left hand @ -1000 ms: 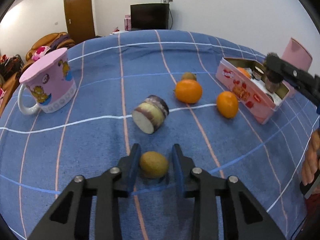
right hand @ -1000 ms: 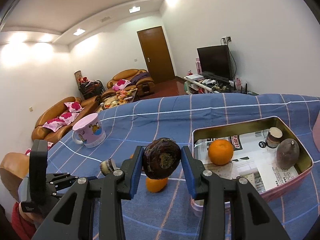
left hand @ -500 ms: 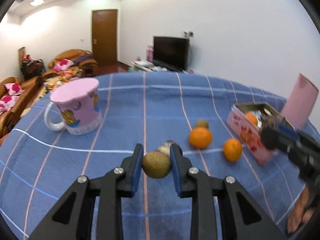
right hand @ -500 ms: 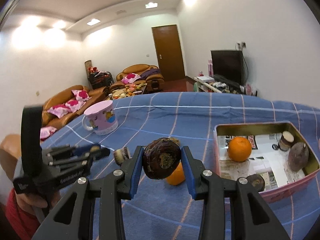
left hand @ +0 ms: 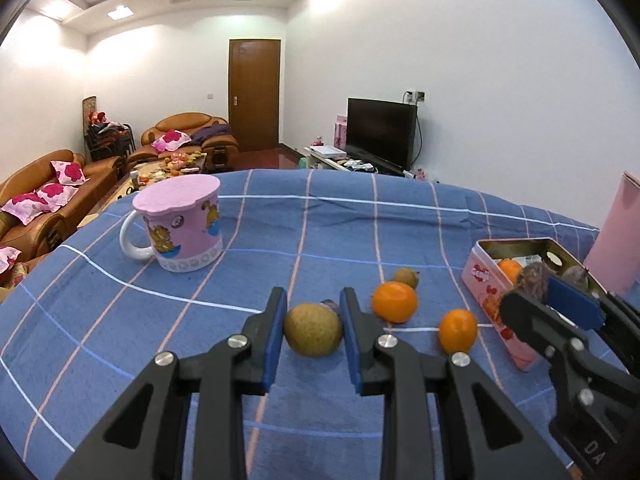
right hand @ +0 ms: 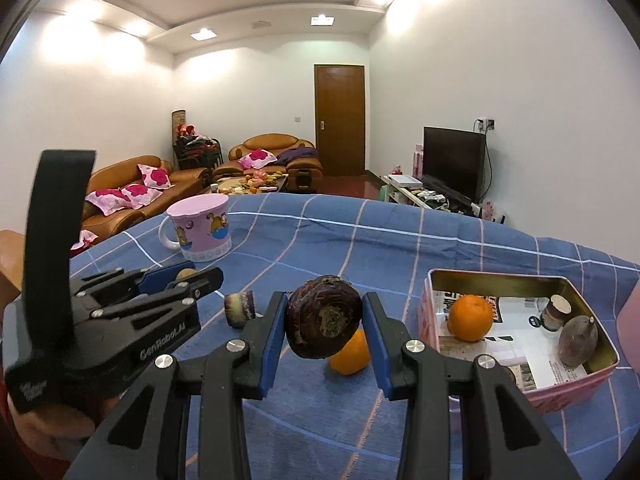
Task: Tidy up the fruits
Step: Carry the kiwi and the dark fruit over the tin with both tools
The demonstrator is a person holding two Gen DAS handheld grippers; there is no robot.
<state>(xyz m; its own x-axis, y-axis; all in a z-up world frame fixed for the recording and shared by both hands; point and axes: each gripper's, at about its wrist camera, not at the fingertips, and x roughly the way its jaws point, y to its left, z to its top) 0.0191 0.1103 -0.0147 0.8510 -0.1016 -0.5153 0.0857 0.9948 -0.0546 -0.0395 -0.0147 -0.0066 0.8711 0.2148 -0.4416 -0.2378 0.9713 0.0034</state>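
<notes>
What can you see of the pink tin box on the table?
The pink rectangular tin box stands open on the blue checked tablecloth. Its inner walls look gold metal, and printed paper lines the bottom. Inside lie an orange, a brown rounded fruit and a small cut dark-skinned piece. Neither hand-held gripper touches it.

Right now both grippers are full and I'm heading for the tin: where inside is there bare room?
In the tin, the near papered floor in front of the orange is bare. The far right corner is crowded: a small cut piece and a brown pointed fruit. Outside, the cloth between the mug and tin is open.
</notes>
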